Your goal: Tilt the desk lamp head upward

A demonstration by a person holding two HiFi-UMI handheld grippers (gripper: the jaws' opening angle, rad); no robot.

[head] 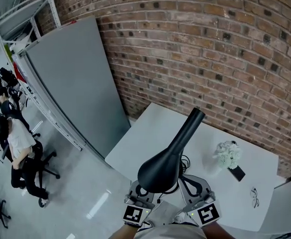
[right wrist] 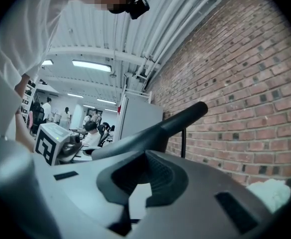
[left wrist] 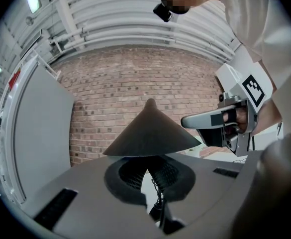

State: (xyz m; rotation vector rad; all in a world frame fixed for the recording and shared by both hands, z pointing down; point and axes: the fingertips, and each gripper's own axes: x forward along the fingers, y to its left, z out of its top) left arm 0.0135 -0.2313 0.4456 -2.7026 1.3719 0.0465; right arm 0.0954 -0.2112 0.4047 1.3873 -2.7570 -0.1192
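Fingers (left wrist: 80, 193) of the left gripper (left wrist: 149, 183) and the right gripper (right wrist: 138, 180) are closed, empty, under the desk lamp head (head: 161, 169) (lower centre, head view), apparently positioned for the tilt, which next requires pushing upward.

We held the left gripper (head: 140, 197) and the right gripper (head: 198, 195) side by side beneath the black lamp head (head: 161, 169), whose neck slanted up toward the brick wall (head: 210, 49). On the white table (head: 145, 133) lay a flower bunch (head: 228, 154), a dark phone (head: 237, 173) and spectacles (head: 254, 197).
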